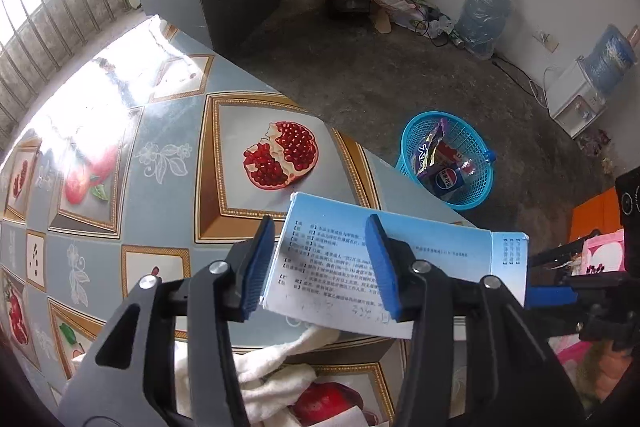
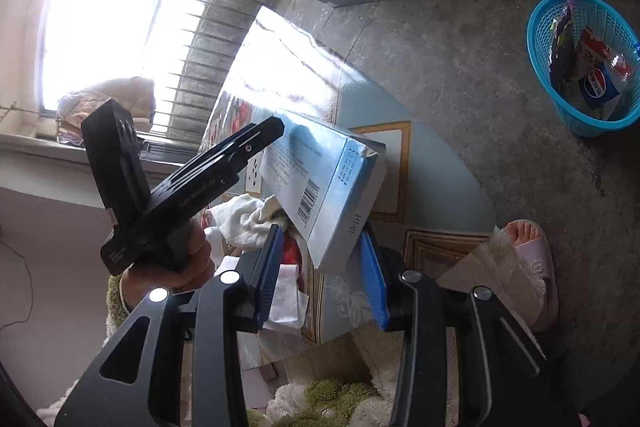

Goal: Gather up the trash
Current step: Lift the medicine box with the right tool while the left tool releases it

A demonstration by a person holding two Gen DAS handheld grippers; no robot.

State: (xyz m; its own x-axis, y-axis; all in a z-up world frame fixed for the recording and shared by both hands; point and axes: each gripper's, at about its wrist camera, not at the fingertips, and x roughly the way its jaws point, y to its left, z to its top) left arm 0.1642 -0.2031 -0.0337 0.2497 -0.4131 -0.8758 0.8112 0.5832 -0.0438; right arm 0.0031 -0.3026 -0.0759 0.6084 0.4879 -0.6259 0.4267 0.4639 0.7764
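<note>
Right gripper [image 2: 326,267] looks clamped on the medicine box [image 2: 336,183]; left gripper [image 1: 320,267] jaws slack around it. Carry over the blue basket [image 2: 580,123], then release.

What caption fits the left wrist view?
Left gripper straddling a printed blue carton above the fruit-print tablecloth; blue basket of wrappers on the floor beyond.
</note>
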